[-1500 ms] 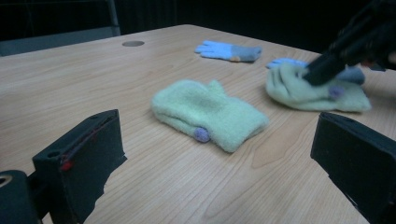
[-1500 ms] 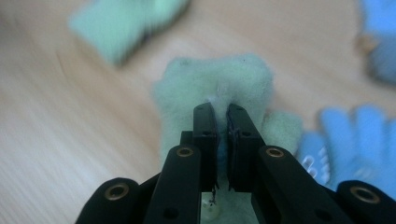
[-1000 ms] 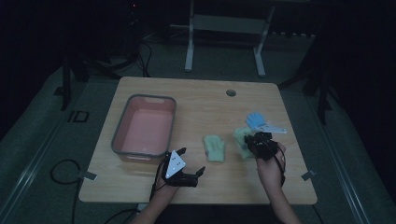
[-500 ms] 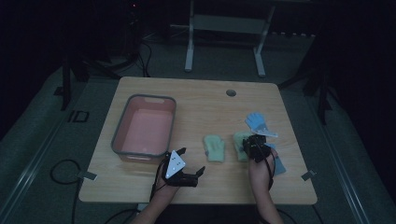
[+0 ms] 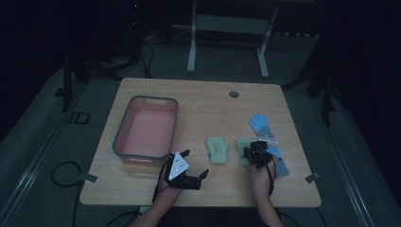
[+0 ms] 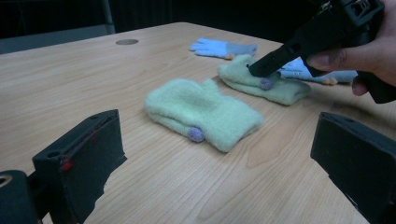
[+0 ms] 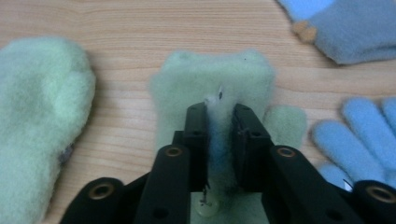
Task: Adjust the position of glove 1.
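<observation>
Two pale green mittens lie mid-table. One mitten lies free. The other green mitten lies flat to its right, with a fold of it between the jaws of my right gripper. Those jaws have just been opening a little and still pinch the fabric. My left gripper rests near the front edge, open wide and holding nothing, pointing at the free mitten.
Two blue gloves lie right of the mittens, one farther back and one nearer. A pink tub with a grey rim stands at the left. A round hole is near the table's far edge.
My right hand has sunk toward the table and shifted slightly left, laying the green mitten flat beside the other one. My left gripper has stayed put.
</observation>
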Demonstrator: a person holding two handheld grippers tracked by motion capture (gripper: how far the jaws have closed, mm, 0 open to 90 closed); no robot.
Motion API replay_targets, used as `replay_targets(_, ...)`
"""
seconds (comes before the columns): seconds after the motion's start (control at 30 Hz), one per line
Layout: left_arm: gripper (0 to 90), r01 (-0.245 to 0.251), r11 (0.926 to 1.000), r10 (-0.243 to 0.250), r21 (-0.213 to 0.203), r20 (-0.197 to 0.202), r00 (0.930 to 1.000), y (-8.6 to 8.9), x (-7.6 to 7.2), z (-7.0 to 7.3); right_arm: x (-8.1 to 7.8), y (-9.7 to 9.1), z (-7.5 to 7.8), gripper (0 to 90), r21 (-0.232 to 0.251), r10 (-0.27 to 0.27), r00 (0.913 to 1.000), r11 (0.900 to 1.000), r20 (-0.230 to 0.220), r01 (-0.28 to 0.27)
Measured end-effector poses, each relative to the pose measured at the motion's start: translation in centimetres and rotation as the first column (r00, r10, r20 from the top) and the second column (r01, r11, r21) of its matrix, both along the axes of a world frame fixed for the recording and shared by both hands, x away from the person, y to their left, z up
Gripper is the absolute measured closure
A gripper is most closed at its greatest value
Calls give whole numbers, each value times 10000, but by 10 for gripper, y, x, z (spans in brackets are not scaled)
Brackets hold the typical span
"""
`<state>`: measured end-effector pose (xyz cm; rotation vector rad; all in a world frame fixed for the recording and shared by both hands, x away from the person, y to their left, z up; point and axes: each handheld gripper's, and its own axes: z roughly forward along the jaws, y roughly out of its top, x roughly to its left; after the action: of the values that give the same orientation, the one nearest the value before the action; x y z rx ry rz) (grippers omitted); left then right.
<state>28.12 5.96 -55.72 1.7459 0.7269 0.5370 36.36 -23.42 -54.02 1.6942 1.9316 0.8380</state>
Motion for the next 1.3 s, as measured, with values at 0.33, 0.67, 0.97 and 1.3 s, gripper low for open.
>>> replay_targets(0.33,21,-65,10000,65,-24,84,9999,1,-1,0,1,-12,32,640,-374,1377,9904,9899,150,-1370)
replay_targets(0.67,21,-136,9998,138,-169,127,9998,2,-1,0,9,-42,43,617,-194,4179,9077,9085,380,-4174)
replay_targets(0.97,21,-67,9999,69,-98,191,9998,2,-2,0,15,-42,30,598,-670,5085,8607,8599,242,-5061)
replay_targets(1.3,21,36,9999,-35,-134,104,9999,1,-1,0,9,-35,-1,589,-794,4316,9021,8994,59,-4298)
